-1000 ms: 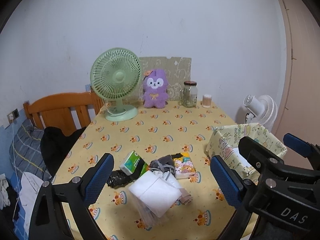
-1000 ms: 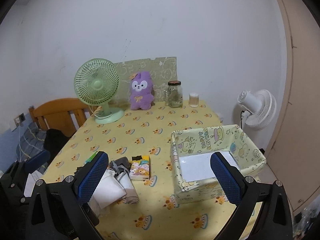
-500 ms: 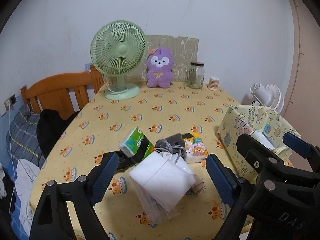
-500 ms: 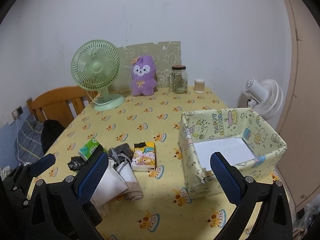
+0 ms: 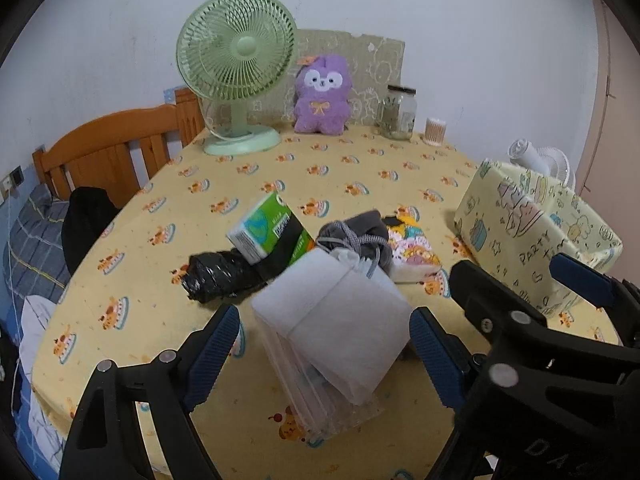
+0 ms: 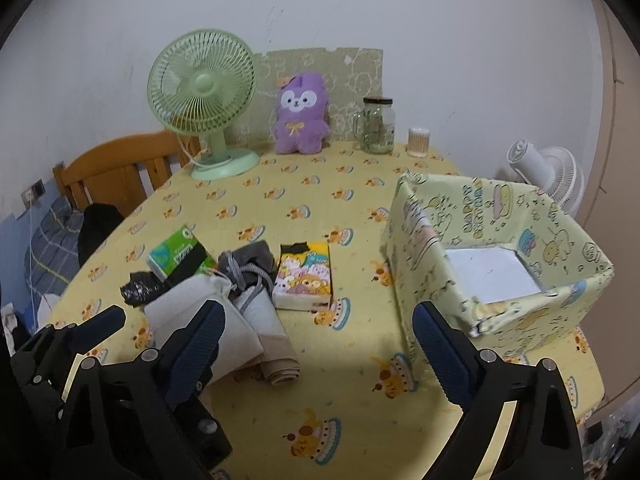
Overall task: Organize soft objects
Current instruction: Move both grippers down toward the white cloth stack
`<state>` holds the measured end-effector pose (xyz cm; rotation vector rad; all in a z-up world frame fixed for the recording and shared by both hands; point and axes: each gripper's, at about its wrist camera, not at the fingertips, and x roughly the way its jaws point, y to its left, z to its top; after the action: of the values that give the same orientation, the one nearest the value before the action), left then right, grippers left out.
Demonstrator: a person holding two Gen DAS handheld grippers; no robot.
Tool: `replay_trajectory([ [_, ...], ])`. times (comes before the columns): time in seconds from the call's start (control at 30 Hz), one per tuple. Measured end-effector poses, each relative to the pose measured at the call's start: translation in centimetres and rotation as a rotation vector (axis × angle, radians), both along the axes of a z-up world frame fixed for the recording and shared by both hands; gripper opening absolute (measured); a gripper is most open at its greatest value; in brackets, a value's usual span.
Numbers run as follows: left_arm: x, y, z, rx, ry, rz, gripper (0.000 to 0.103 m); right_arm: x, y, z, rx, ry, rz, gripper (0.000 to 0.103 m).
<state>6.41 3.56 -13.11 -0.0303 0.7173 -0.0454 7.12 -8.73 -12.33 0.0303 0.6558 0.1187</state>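
Soft pile (image 5: pixel 320 280), black bag (image 5: pixel 220 276) half-hidden

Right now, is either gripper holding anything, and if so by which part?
Nothing is held. The left gripper has the white folded pack between its jaws, but the pads show no contact. The right gripper is closing over bare tablecloth.

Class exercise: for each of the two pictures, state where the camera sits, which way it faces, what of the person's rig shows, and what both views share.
Left wrist: on the left claw, facing down-forward at the white folded pack; right claw at right edge.
Right wrist: on the right claw, jaws closing on nothing, facing the table beside the patterned box; left claw at left edge.
Shared: green fan, purple plush.
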Motion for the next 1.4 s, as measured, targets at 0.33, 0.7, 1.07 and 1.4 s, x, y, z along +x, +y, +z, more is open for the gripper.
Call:
replay_trajectory([
  [0.33, 1.5, -0.1, -2.0, -0.011, 0.038, -0.008, 0.08, 1.7, 1.2, -1.9, -0.011, 0.058, 0.027, 0.093],
  [0.7, 1.7, -0.7, -1.9, 0.002, 0.02, -0.045, 0.048, 2.5, 1.3, -2.4, -0.008, 0.081, 0.029, 0.093],
  [1.07, 1.1, -0.5, -1.0, 0.025, -0.003, -0.034, 0.029, 2.3, 1.2, -1.7, -0.002, 0.066, 0.031, 0.093],
  [1.4, 1.6, 0.5, -1.5, 0.008, 0.001, -0.035, 0.026, 3.5, 2.2, -2.5, 0.013, 0.095, 0.05, 0.08],
])
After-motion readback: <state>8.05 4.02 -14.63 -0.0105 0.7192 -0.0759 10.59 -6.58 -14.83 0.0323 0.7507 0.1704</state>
